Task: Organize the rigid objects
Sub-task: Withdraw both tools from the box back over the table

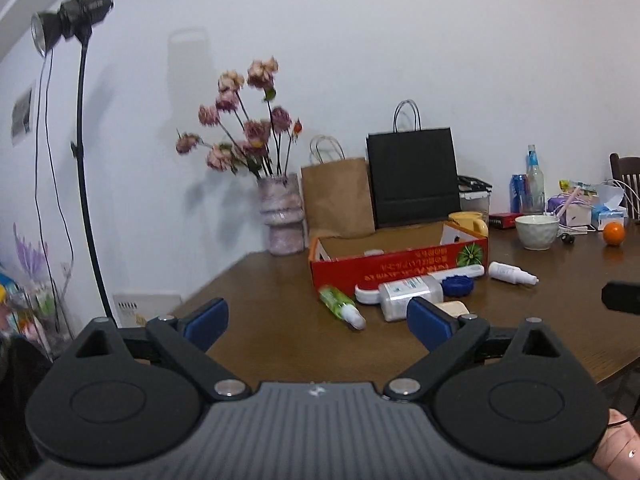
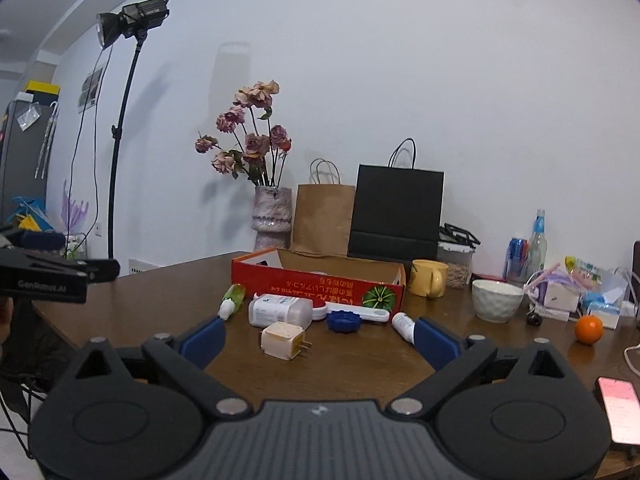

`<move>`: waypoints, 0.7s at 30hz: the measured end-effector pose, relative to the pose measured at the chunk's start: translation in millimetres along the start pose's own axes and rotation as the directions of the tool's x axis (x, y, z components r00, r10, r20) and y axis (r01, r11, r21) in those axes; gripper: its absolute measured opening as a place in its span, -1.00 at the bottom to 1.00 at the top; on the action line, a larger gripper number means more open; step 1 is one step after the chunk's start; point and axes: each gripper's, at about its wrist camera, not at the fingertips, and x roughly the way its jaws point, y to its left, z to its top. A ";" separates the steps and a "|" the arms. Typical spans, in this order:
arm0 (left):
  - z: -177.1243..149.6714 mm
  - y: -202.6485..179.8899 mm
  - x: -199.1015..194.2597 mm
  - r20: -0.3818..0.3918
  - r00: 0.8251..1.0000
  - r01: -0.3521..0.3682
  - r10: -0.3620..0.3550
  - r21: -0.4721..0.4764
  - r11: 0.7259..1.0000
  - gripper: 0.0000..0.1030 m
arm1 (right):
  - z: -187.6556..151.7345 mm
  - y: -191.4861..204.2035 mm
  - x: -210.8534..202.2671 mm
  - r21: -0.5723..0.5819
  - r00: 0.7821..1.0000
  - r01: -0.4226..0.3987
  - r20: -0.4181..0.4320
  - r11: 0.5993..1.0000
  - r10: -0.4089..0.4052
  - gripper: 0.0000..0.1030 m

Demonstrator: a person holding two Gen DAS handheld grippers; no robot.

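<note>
Left gripper [image 1: 318,322] gapes wide, hiding the charger [image 2: 282,339] at two o'clock; right gripper [image 2: 318,338], equally wide, shows it whole.

Plain white wall [image 2: 400,60] behind a brown wooden table [image 2: 360,364].
Far left: a studio light [image 2: 132,20] on a black stand [image 2: 120,152], a dark cabinet [image 2: 20,168] beyond it. Against the wall: a vase [image 2: 271,216] of dried roses [image 2: 252,136], a brown bag [image 2: 323,220], a black bag [image 2: 396,212]. Far right: a dark wooden chair [image 1: 626,180].
</note>
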 end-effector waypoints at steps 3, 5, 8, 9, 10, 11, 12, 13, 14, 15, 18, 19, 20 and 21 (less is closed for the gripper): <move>0.3 -4.2 9.1 -0.014 1.000 -0.011 0.012 0.002 1.000 0.90 | -3.4 -2.5 12.4 -0.013 0.999 -0.003 -0.036 1.000 0.002 0.96; -0.4 -5.9 14.8 -0.029 0.999 -0.016 0.015 -0.010 1.000 0.91 | -4.9 -6.1 20.3 -0.011 0.998 -0.004 -0.056 1.000 0.004 0.96; -3.0 -8.5 24.2 -0.058 0.998 -0.020 0.019 -0.019 1.000 0.91 | -4.9 -12.0 31.1 0.013 0.998 -0.001 -0.067 1.000 0.002 0.96; -3.2 -10.0 27.4 -0.065 0.998 -0.021 0.020 -0.014 1.000 0.91 | -5.1 -13.9 34.9 0.021 0.997 0.000 -0.072 1.000 0.001 0.96; -4.0 -11.3 30.6 -0.072 0.997 -0.024 0.023 -0.008 1.000 0.91 | -5.7 -16.4 38.9 0.027 0.997 0.001 -0.078 1.000 0.001 0.96; -4.6 -12.3 34.1 -0.077 0.997 -0.024 0.024 -0.004 1.000 0.91 | -5.9 -18.4 42.7 0.030 0.996 0.001 -0.084 1.000 0.001 0.96; -5.1 -13.2 38.5 -0.085 0.996 -0.023 0.023 -0.001 1.000 0.91 | -6.5 -19.7 47.8 0.031 0.996 0.002 -0.095 1.000 0.001 0.96; -5.6 -13.9 42.1 -0.091 0.996 -0.022 0.021 -0.003 1.000 0.91 | -7.0 -20.7 52.2 0.030 0.995 0.004 -0.103 1.000 -0.001 0.96; -5.9 -14.5 47.4 -0.101 0.995 -0.021 0.020 -0.006 1.000 0.91 | -7.2 -21.7 56.7 0.031 0.994 0.005 -0.111 1.000 -0.002 0.96; -6.1 -15.1 51.7 -0.109 0.994 -0.020 0.019 -0.008 1.000 0.91 | -6.4 -22.6 60.5 0.031 0.993 0.006 -0.117 1.000 -0.002 0.96; -5.8 -17.9 69.0 -0.141 0.990 -0.019 0.017 -0.019 1.000 0.91 | -4.9 -25.7 72.8 0.040 0.991 0.008 -0.132 0.999 -0.003 0.95; -5.8 -18.3 74.7 -0.152 0.988 -0.022 0.018 -0.021 1.000 0.91 | -3.7 -27.2 77.8 0.046 0.990 0.009 -0.138 0.999 -0.003 0.95; -5.9 -18.4 81.2 -0.166 0.986 -0.025 0.021 -0.024 0.999 0.91 | -2.3 -28.3 82.3 0.052 0.990 0.009 -0.144 0.999 -0.001 0.94; -6.1 -18.4 86.1 -0.178 0.984 -0.029 0.024 -0.026 0.999 0.91 | -1.1 -29.5 88.1 0.060 0.988 0.007 -0.152 0.998 0.003 0.93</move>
